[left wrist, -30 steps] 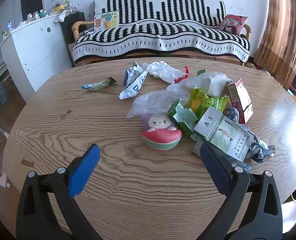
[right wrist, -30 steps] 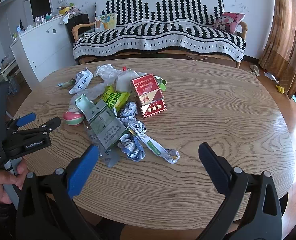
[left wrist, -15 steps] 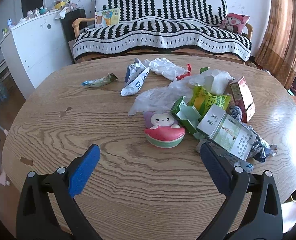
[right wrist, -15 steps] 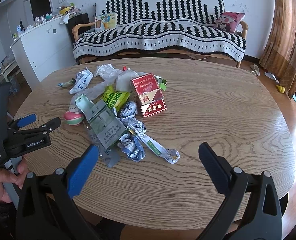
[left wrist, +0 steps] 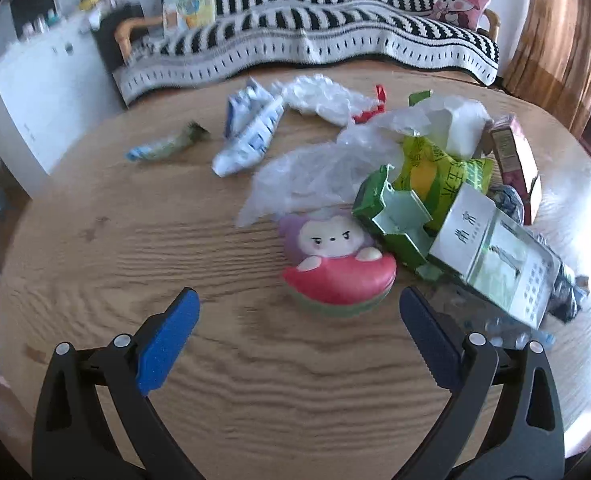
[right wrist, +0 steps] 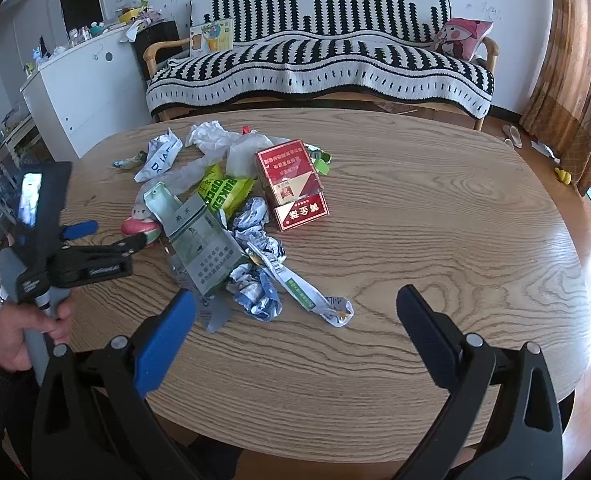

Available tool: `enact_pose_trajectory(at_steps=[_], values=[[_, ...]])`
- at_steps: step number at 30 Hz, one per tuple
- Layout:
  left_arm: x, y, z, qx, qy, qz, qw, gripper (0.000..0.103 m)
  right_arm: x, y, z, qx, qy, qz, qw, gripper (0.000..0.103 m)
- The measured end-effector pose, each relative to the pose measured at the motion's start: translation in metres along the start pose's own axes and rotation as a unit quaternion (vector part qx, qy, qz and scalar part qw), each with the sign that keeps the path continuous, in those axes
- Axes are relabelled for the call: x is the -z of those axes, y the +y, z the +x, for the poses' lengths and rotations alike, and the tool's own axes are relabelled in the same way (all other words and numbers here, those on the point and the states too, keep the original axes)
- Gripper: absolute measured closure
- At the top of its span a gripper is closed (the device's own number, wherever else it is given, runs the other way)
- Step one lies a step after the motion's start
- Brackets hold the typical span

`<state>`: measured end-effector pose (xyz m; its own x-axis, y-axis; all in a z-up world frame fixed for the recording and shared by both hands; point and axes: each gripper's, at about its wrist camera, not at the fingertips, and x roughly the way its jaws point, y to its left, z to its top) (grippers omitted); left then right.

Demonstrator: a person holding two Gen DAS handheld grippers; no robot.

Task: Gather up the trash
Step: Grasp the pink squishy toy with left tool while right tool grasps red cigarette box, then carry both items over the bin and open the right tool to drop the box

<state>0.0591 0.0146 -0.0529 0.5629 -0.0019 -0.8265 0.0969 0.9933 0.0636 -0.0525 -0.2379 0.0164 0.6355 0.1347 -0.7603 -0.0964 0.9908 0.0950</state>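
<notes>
A heap of trash lies on the round wooden table (right wrist: 435, 240): a red cigarette box (right wrist: 291, 184), a green-white carton (left wrist: 491, 256) (right wrist: 199, 248), a yellow-green snack bag (left wrist: 439, 172), clear plastic (left wrist: 315, 176), crumpled wrappers (right wrist: 255, 288) and a white strip (right wrist: 315, 296). A watermelon squishy toy (left wrist: 335, 268) sits at the heap's near left. My left gripper (left wrist: 299, 316) is open, just short of the toy; it also shows in the right wrist view (right wrist: 99, 236). My right gripper (right wrist: 295, 308) is open, above the table's near edge, short of the wrappers.
A blue-white wrapper (left wrist: 251, 136) and a small green wrapper (left wrist: 163, 146) lie apart at the far left. A striped sofa (right wrist: 319, 60) stands behind the table, a white cabinet (right wrist: 83, 88) at the left, a curtain (right wrist: 575, 60) at the right.
My left gripper has moved forward toward the watermelon toy, which now sits close between its open fingers. The right gripper has hardly moved.
</notes>
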Motion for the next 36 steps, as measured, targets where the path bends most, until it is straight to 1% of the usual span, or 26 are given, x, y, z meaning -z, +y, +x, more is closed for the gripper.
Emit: enact_pose_trajectory(at_steps=[2, 4, 5, 6, 7, 8, 10, 11, 13, 16, 18, 21, 24, 25, 26, 27, 28, 29, 31, 33, 36], values=[[-0.003, -0.001, 0.011, -0.001, 0.01, -0.001, 0.9999, 0.006, -0.001, -0.001, 0.003, -0.001, 0.003, -0.003, 1.0, 0.006], [-0.005, -0.002, 0.016, -0.002, 0.009, -0.001, 1.0, 0.006, -0.003, -0.001, 0.007, -0.001, 0.006, -0.009, 1.0, 0.006], [-0.007, -0.003, 0.017, 0.004, 0.006, 0.0, 1.0, 0.01, -0.005, -0.001, 0.011, -0.002, 0.008, -0.013, 1.0, 0.006], [-0.008, -0.004, 0.017, 0.015, 0.002, 0.002, 0.9999, 0.015, -0.008, 0.0, 0.015, -0.002, 0.009, -0.015, 1.0, 0.006], [-0.01, -0.003, 0.017, 0.024, 0.0, 0.003, 0.9997, 0.036, -0.011, 0.0, 0.019, -0.003, 0.01, -0.019, 1.0, 0.006], [-0.01, -0.005, 0.016, 0.032, 0.0, 0.006, 0.9995, 0.048, -0.016, -0.001, 0.026, -0.005, 0.012, -0.024, 1.0, 0.006], [-0.007, -0.006, 0.011, 0.026, 0.002, 0.005, 0.9997, 0.051, -0.027, -0.002, 0.04, -0.001, 0.016, -0.027, 0.999, 0.006], [-0.005, -0.004, 0.005, 0.032, 0.0, 0.0, 0.9995, 0.051, -0.034, -0.005, 0.05, -0.002, 0.019, -0.026, 0.999, 0.006], [-0.002, 0.0, -0.007, 0.043, -0.005, -0.001, 0.999, 0.052, -0.044, -0.008, 0.067, -0.012, 0.028, -0.021, 0.999, 0.006], [0.004, 0.005, -0.027, 0.038, -0.026, 0.002, 0.9989, 0.052, -0.064, -0.012, 0.098, -0.043, 0.039, -0.007, 0.998, 0.006], [0.005, 0.012, -0.035, 0.04, -0.037, -0.009, 0.9985, 0.052, -0.077, -0.012, 0.117, -0.048, 0.041, -0.008, 0.998, 0.006], [0.001, 0.017, -0.039, 0.043, -0.043, -0.022, 0.9979, 0.052, -0.091, -0.013, 0.14, -0.059, 0.048, 0.004, 0.997, 0.006], [-0.002, 0.017, -0.039, 0.052, -0.041, -0.027, 0.9975, 0.052, -0.098, -0.014, 0.156, -0.051, 0.054, 0.008, 0.997, 0.007], [-0.003, 0.018, -0.04, 0.054, -0.04, -0.026, 0.9974, 0.052, -0.1, -0.015, 0.161, -0.056, 0.059, 0.01, 0.997, 0.011], [-0.004, 0.015, -0.041, 0.055, -0.041, -0.023, 0.9974, 0.052, -0.101, -0.016, 0.165, -0.062, 0.066, 0.012, 0.996, 0.027], [-0.005, 0.014, -0.041, 0.055, -0.042, -0.021, 0.9974, 0.052, -0.1, -0.016, 0.167, -0.066, 0.072, 0.014, 0.995, 0.042], [-0.005, 0.012, -0.042, 0.055, -0.043, -0.02, 0.9974, 0.052, -0.1, -0.017, 0.169, -0.07, 0.078, 0.017, 0.994, 0.042], [-0.006, 0.01, -0.042, 0.055, -0.044, -0.018, 0.9974, 0.052, -0.099, -0.017, 0.167, -0.073, 0.075, 0.017, 0.994, 0.043], [-0.007, 0.006, -0.043, 0.056, -0.045, -0.017, 0.9973, 0.052, -0.098, -0.019, 0.154, -0.068, 0.053, 0.017, 0.996, 0.043], [-0.01, 0.0, -0.046, 0.059, -0.049, -0.015, 0.9969, 0.052, -0.097, -0.025, 0.134, -0.073, 0.036, 0.023, 0.996, 0.044], [-0.013, -0.014, -0.052, 0.063, -0.059, -0.006, 0.9962, 0.052, -0.092, -0.043, 0.096, -0.061, 0.014, 0.036, 0.997, 0.044]])
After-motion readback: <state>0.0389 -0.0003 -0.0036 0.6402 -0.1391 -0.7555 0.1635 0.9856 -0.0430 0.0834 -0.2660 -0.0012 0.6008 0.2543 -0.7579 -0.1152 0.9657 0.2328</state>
